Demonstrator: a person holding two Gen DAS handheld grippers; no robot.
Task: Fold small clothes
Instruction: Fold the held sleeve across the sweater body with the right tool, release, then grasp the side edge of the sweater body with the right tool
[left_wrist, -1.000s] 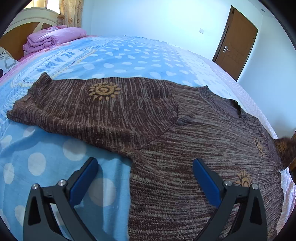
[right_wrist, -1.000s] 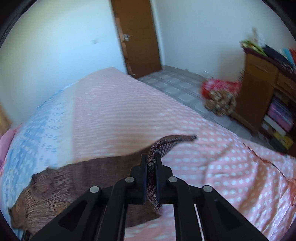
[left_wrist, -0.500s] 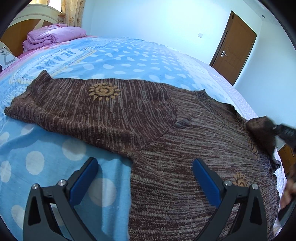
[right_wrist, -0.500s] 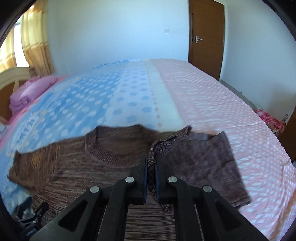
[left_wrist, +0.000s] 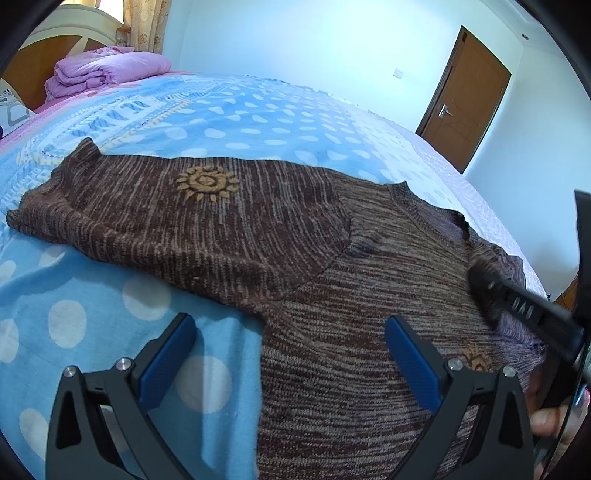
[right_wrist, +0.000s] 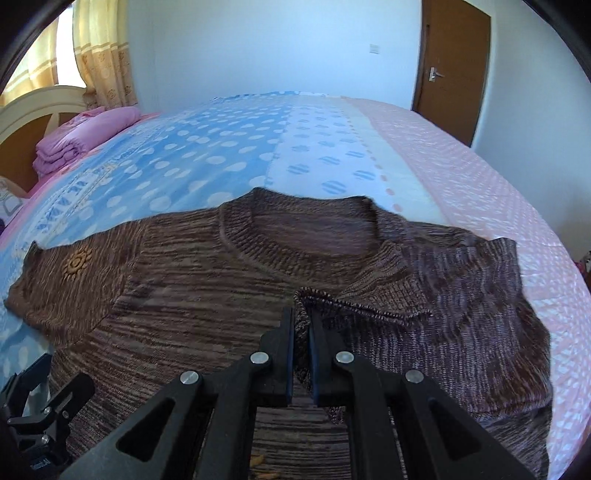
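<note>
A brown knitted sweater (left_wrist: 332, 295) (right_wrist: 207, 280) with orange sun motifs lies flat on the bed, neck away from me. Its left sleeve (left_wrist: 147, 206) stretches out to the left. The right sleeve (right_wrist: 454, 295) is folded inward over the chest, inside-out face up. My right gripper (right_wrist: 301, 314) is shut on that sleeve's cuff, just below the collar; it shows in the left wrist view as a dark bar (left_wrist: 517, 299). My left gripper (left_wrist: 291, 332) hangs open above the sweater's lower left edge, holding nothing.
The bed carries a blue dotted sheet (left_wrist: 92, 332) that turns pink dotted (right_wrist: 480, 166) on the right. A folded purple blanket (left_wrist: 107, 70) lies by the headboard. A brown door (left_wrist: 469, 103) stands behind the bed. A hand (left_wrist: 546, 417) shows at the lower right.
My right gripper has carried the right sleeve's cuff from out beside the bed inward over the sweater and lowered it onto the chest. My left gripper has stayed where it was.
</note>
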